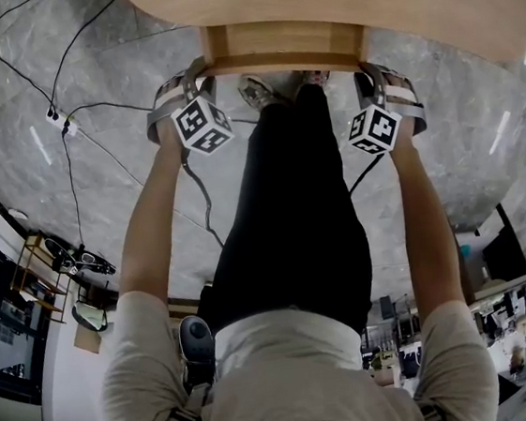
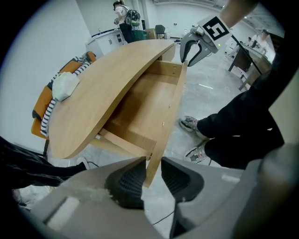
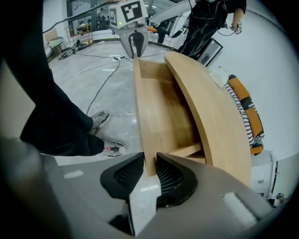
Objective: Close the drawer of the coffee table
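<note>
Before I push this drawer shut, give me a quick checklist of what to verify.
1. Left gripper clamped on the drawer front: ok, panel end sits between its closed jaws.
2. Right gripper clamped on the other end: ok.
3. Drawer free of loose things: ok, the wood that shows is bare.
4. Space under the table top free for the drawer: cannot tell, the back is hidden.
5. Shoes out of the way: ok, on the floor outside the drawer.

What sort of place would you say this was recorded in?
Probably a lab or workshop-style open office: a power strip lies on the polished stone floor, a desk with a monitor stands in the background, and a shelf rack holds equipment.
</note>
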`<state>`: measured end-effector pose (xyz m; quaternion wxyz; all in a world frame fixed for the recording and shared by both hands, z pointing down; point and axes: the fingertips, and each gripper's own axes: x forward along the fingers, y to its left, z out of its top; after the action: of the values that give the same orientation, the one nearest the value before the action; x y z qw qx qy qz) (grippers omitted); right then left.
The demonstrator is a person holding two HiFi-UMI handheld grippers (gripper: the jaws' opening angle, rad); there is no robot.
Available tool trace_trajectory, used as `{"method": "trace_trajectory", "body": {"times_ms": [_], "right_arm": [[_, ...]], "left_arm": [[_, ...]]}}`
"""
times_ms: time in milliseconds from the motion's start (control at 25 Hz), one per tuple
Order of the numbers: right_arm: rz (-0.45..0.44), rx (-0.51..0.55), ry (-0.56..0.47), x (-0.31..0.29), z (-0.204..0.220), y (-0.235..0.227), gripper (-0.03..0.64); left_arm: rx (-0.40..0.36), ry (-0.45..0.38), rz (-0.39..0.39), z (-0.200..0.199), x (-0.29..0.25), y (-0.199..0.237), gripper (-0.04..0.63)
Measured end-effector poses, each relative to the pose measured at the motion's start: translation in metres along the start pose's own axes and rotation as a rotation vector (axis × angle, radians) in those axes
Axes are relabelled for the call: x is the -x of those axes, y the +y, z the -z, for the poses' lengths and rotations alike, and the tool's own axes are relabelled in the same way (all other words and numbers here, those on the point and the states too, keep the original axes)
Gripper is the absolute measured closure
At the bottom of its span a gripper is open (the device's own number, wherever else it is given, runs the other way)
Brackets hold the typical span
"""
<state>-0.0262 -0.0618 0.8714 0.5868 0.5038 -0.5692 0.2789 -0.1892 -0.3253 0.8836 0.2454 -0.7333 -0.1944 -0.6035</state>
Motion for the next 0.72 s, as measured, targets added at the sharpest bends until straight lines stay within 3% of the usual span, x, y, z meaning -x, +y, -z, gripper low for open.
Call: {"method": "trace_trajectory", "body": {"times_ms": [440,720], "right_arm": [[0.070,-0.056,-0.004,-0.005,-0.002,-0.029,0.517],[0.182,-0.217,0.034,-0.011,-0.002,-0.055,0.486]], "left_arm": [[0.038,-0.020,-0.051,-0.014,-0.002,0.027,0.465],[0.127,-0.047,-0.099,-0.022,-0.005,0.045,0.454]]}}
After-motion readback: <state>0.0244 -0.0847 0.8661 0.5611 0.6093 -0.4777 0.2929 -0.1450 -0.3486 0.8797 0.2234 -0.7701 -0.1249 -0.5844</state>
